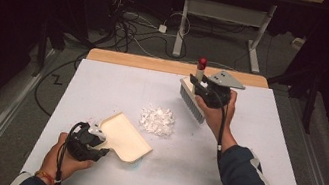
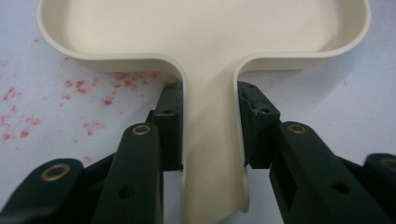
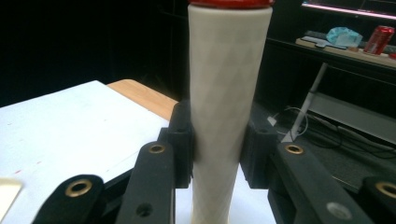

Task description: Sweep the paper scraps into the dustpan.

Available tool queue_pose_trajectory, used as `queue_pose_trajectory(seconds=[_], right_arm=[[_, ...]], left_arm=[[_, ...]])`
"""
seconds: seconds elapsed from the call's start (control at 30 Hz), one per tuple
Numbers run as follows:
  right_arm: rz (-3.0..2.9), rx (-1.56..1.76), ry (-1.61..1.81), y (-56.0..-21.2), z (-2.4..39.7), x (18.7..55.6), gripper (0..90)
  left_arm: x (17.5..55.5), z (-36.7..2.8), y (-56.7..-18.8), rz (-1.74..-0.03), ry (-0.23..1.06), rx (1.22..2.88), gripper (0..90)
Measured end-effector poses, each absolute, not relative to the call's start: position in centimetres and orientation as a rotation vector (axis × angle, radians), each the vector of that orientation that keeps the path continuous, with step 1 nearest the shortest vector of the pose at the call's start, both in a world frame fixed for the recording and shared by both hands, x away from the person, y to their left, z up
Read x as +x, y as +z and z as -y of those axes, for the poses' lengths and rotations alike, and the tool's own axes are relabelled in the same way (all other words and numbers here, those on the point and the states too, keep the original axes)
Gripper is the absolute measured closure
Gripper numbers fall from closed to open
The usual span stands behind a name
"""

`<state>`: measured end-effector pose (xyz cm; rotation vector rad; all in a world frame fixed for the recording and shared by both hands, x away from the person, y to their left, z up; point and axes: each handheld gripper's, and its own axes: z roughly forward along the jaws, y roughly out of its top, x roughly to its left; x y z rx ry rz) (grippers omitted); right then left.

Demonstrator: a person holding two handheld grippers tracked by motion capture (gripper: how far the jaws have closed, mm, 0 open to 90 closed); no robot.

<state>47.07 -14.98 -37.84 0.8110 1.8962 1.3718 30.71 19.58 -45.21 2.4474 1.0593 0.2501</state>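
- Dustpan (image 1: 123, 136) handle pinched in the left hand-held gripper (image 2: 210, 130), pan ahead of it on the table (image 1: 256, 138).
- Brush (image 1: 193, 97) handle clamped by the right hand-held gripper (image 3: 218, 144).
- White scraps (image 1: 158, 120) lie between both.

dustpan (image 2: 205, 37): smooth cream plastic | brush handle (image 3: 229, 93): matt white, faceted | table (image 1: 102, 87): matt white

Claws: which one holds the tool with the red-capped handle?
The right claw, shut on the cream brush beyond the white scraps; the left claw grips the cream dustpan.
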Motion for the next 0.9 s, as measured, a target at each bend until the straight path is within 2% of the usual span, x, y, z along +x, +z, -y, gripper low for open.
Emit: queue_pose_trajectory(seconds=[0.23, 0.9], right_arm=[[-1.966, 0.770, 1.380, -39.4, 12.0, 47.3, 69.9], [-2.118, 0.631, 1.497, -40.7, 7.7, 42.8, 67.3]], left_arm=[[30.9, -19.4, -45.5, -1.059, 0.245, 2.453, 63.7], [31.0, -19.0, -45.8, -1.057, 0.256, 2.463, 63.7]])
